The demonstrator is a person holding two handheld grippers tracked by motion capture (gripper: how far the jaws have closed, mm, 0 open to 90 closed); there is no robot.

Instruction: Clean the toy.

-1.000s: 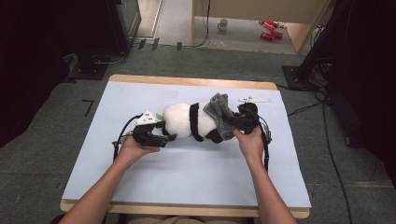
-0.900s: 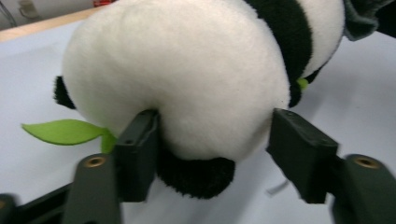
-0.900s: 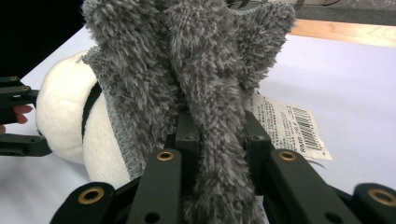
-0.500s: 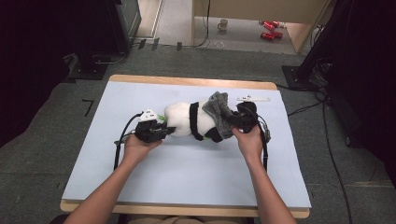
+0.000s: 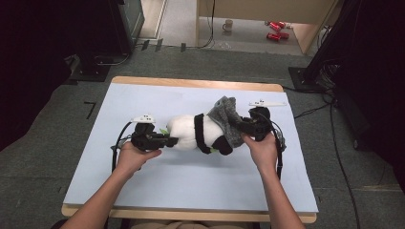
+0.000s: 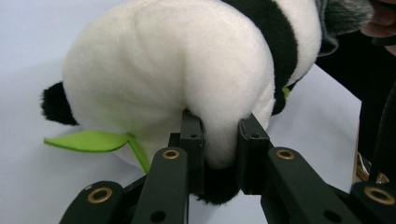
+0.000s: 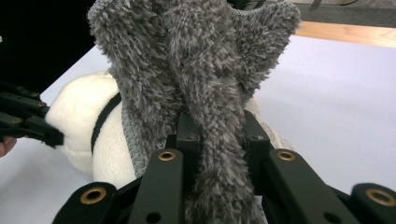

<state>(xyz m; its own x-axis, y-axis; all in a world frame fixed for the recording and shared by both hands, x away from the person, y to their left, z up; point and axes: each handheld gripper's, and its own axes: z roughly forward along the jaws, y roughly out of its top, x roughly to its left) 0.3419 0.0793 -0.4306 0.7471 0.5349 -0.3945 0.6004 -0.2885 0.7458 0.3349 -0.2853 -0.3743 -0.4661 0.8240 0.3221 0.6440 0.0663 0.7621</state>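
Plush panda point(image 5: 191, 132) lies on its side near the middle of a pale blue table mat point(image 5: 181, 186), seen from above, with a person's two forearms reaching in from the near edge. The left gripper point(image 5: 168, 141) sits just left of the toy, and its jaws have just been closing; in the left gripper view they pinch a fold of white plush at the panda's rear end point(image 6: 219, 140), pressing in from both sides. A black tail tuft point(image 6: 57, 103) and a green felt leaf point(image 6: 93, 140) stick out at the left of that view. The right gripper point(image 5: 237, 125) sits just right of the toy, its jaws clamped on a grey fuzzy cloth point(image 5: 227, 119) that covers the panda's head end. In the right gripper view the grey cloth point(image 7: 205, 84) rises between the two black jaws and spreads wide above them, with the white body point(image 7: 88, 126) behind it at the left. A wooden table edge point(image 5: 200, 84) borders the mat on the far side.
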